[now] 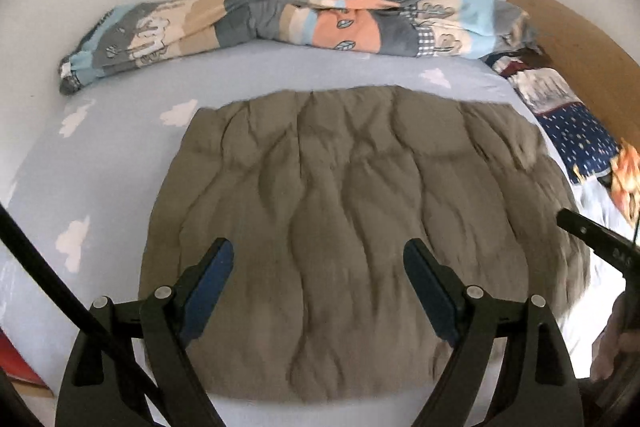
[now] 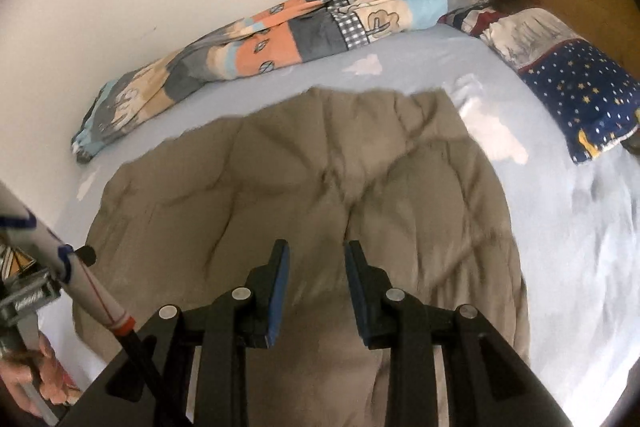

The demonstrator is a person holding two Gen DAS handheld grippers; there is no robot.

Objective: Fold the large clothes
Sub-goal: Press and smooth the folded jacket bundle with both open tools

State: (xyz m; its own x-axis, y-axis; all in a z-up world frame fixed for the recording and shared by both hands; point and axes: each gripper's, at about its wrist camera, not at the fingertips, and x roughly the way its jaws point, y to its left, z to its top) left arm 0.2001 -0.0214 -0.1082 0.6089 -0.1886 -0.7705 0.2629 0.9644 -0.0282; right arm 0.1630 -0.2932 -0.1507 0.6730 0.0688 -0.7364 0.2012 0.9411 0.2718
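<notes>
Your left gripper hangs tilted down over the near edge of the olive-brown quilted garment, jaws spread wide, nothing between them. Your right gripper stands narrowly parted, empty, above the same garment spread mid-bed. Only its view shows your hand. The rolled patterned duvet lies along the far edge.

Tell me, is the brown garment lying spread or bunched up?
Spread. The brown garment lies flat and wrinkled across the blue sheet, its edges visible all around.
</notes>
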